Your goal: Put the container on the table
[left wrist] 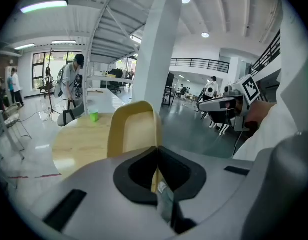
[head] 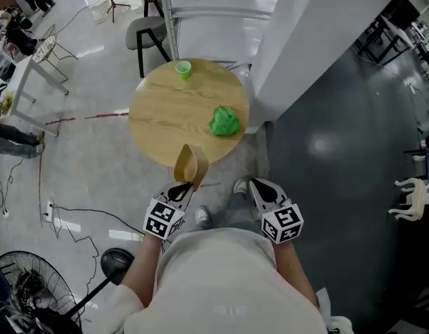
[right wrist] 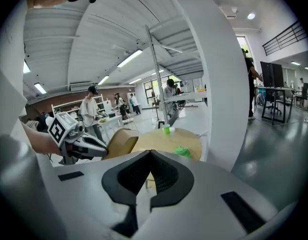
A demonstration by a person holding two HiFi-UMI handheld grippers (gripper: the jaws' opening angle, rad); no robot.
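Note:
A tan, scoop-shaped container [head: 190, 164] hangs over the near edge of the round wooden table [head: 165, 117], tilted. My left gripper [head: 188, 184] is shut on its rim. In the left gripper view the container [left wrist: 134, 129] rises just beyond the left gripper [left wrist: 156, 149], with the table [left wrist: 79, 139] behind it. My right gripper [head: 256, 183] is shut and empty, off the table's near right edge. The right gripper view shows the right gripper [right wrist: 150, 153] with its jaws together, and the container [right wrist: 120, 141] to its left.
A green cup [head: 183, 69] stands at the table's far edge and a crumpled green thing [head: 225, 121] lies on its right side. A white pillar [head: 297, 40] adjoins the table on the right. A chair [head: 148, 33] stands behind it, a fan [head: 19, 284] at lower left.

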